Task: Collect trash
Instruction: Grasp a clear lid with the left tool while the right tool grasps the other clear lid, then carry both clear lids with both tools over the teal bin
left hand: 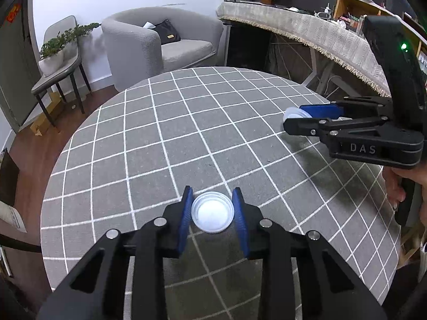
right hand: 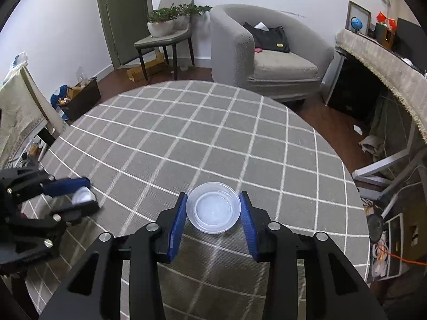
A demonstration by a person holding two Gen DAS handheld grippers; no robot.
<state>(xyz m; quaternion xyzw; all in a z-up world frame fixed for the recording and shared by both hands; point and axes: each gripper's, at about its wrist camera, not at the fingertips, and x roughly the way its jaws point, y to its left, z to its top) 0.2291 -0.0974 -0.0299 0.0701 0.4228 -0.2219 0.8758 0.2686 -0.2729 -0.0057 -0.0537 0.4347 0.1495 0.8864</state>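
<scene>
A small white plastic lid (left hand: pixel 212 211) lies on the round table with the grey checked cloth (left hand: pixel 186 122). My left gripper (left hand: pixel 212 194) reaches down over it, and both blue pads touch the lid's rim. A clear shallow plastic dish (right hand: pixel 213 208) lies further right on the same table (right hand: pixel 213 133). My right gripper (right hand: pixel 213 194) has a blue pad against each side of the dish. The left wrist view shows the right gripper (left hand: pixel 288 119) from the side with the clear dish (left hand: pixel 293 113) between its fingers. In the right wrist view the left gripper (right hand: pixel 92 193) holds the white lid (right hand: pixel 82 194).
Beyond the table's far edge stand a grey armchair (right hand: pixel 267 61) with a black bag and a chair with a potted plant (right hand: pixel 165 24). A cloth-covered desk (left hand: pixel 307 29) runs along the right. A dark box of rubbish (right hand: pixel 80 96) sits on the floor at left. A hand (left hand: pixel 397 186) grips the right handle.
</scene>
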